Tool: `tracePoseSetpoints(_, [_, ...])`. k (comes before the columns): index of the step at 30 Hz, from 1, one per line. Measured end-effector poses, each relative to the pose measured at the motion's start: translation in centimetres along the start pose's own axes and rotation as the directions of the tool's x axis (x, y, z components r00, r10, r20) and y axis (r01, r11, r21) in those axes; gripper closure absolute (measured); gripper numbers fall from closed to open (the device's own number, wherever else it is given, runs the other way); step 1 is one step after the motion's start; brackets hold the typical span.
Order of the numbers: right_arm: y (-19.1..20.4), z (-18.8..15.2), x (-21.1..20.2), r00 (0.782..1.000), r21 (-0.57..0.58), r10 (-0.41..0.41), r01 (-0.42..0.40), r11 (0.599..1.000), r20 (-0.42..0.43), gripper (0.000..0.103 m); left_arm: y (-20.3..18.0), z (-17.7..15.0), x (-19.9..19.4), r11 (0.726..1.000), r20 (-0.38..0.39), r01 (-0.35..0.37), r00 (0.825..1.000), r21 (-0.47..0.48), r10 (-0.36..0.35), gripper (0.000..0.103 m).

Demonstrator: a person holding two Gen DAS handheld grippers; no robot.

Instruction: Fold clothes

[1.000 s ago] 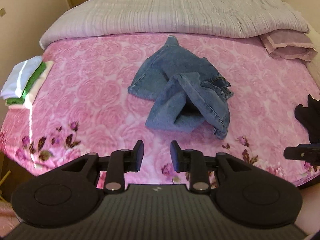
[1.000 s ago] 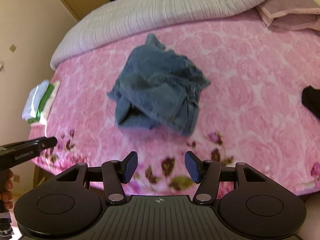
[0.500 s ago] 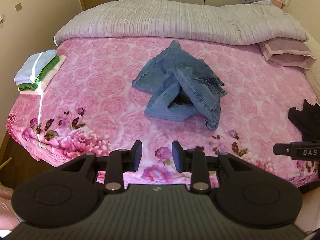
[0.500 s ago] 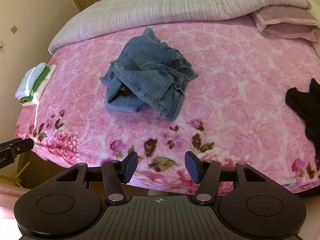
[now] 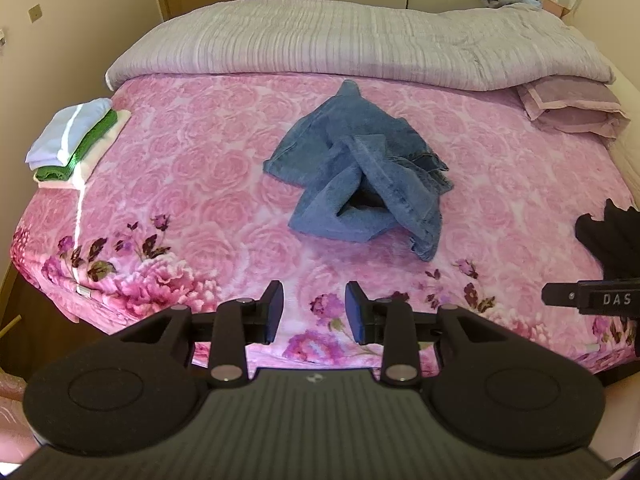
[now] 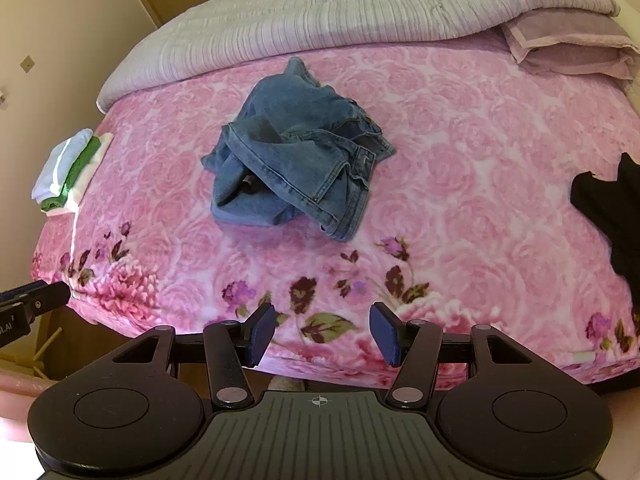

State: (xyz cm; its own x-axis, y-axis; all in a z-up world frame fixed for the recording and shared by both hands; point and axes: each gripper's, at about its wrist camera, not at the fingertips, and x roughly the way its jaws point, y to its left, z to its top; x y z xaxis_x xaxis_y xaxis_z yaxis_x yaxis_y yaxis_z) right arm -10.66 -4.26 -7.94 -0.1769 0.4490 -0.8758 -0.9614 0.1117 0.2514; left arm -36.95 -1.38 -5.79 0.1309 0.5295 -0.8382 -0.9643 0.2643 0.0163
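Note:
Crumpled blue jeans (image 5: 360, 176) (image 6: 296, 160) lie in a heap in the middle of the pink rose bedspread (image 5: 200, 184) (image 6: 460, 168). My left gripper (image 5: 314, 314) hangs open over the bed's near edge, well short of the jeans, nothing between its fingers. In the right wrist view my right gripper (image 6: 322, 332) is open wider, also back at the near edge and holding nothing. The right gripper's side shows at the left view's right edge (image 5: 592, 302); the left one's tip shows at the right view's left edge (image 6: 28, 300).
A stack of folded white and green clothes (image 5: 74, 140) (image 6: 68, 172) sits at the bed's left edge. A black garment (image 5: 612, 236) (image 6: 612, 216) lies at the right edge. A grey quilt (image 5: 352, 44) and a mauve pillow (image 5: 572, 108) line the far side.
Both grippers have pulled back and up from the bed, so the jeans look smaller and farther away. Both stay open; the jeans have not moved.

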Motion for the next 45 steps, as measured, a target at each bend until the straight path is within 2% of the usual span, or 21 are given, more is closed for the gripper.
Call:
tracePoseSetpoints(9, [3.1, 2.6, 2.3, 1.0, 0.025, -0.021, 0.021, 0.999, 0.008, 0.047, 4.8, 2.8, 2.8, 1.0, -0.017, 0.002, 1.0, -0.005, -0.003, 0.073])
tracePoseSetpoints(14, [5.3, 4.7, 4.1, 0.999, 0.064, -0.041, 0.04, 0.997, 0.017, 0.047, 7.1, 6.1, 5.2, 0.999, -0.015, 0.028, 1.0, 0.045, -0.027, 0.073])
tracePoseSetpoints(20, [6.9, 6.5, 6.7, 0.997, 0.167, -0.074, 0.072, 0.983, 0.009, 0.047, 9.5, 9.4, 8.5, 0.992, -0.028, 0.06, 0.998, 0.11, -0.057, 0.073])
tracePoseSetpoints(27, [6.8, 6.0, 9.6, 0.991, 0.322, -0.133, 0.134, 0.937, -0.024, 0.047, 12.3, 10.8, 13.1, 0.982, -0.08, 0.099, 0.993, 0.161, -0.087, 0.071])
tracePoseSetpoints(33, [5.4, 3.3, 11.7, 0.985, 0.467, -0.146, 0.171, 0.867, -0.09, 0.047, 13.3, 10.1, 16.7, 0.977, -0.149, 0.131, 0.983, 0.166, -0.106, 0.07])
tracePoseSetpoints(37, [3.6, 2.0, 12.8, 0.993, 0.612, -0.097, 0.115, 0.783, -0.063, 0.047, 13.5, 9.8, 18.4, 0.976, -0.176, 0.144, 0.978, 0.163, -0.115, 0.07])
tracePoseSetpoints(39, [2.4, 1.4, 13.3, 0.998, 0.699, -0.051, 0.052, 0.713, -0.022, 0.047, 13.6, 9.7, 19.3, 0.977, -0.184, 0.147, 0.976, 0.151, -0.119, 0.07])
tracePoseSetpoints(40, [1.6, 1.0, 13.7, 1.0, 0.752, -0.021, 0.005, 0.659, 0.012, 0.047, 13.7, 9.6, 19.7, 0.978, -0.188, 0.149, 0.975, 0.146, -0.121, 0.07])
tracePoseSetpoints(41, [0.9, 0.6, 14.1, 0.999, 0.801, 0.009, -0.048, 0.596, 0.053, 0.047, 13.8, 9.6, 20.2, 0.979, -0.192, 0.15, 0.974, 0.14, -0.122, 0.07])
tracePoseSetpoints(42, [0.1, -0.1, 14.8, 0.994, 0.855, 0.037, -0.105, 0.507, 0.1, 0.047, 13.8, 9.5, 20.7, 0.98, -0.197, 0.149, 0.973, 0.132, -0.122, 0.07])
tracePoseSetpoints(45, [-2.3, -2.3, 16.9, 0.964, 0.945, 0.086, -0.262, 0.194, 0.25, 0.047, 14.1, 8.8, 22.1, 0.984, -0.202, 0.139, 0.973, 0.108, -0.115, 0.069])
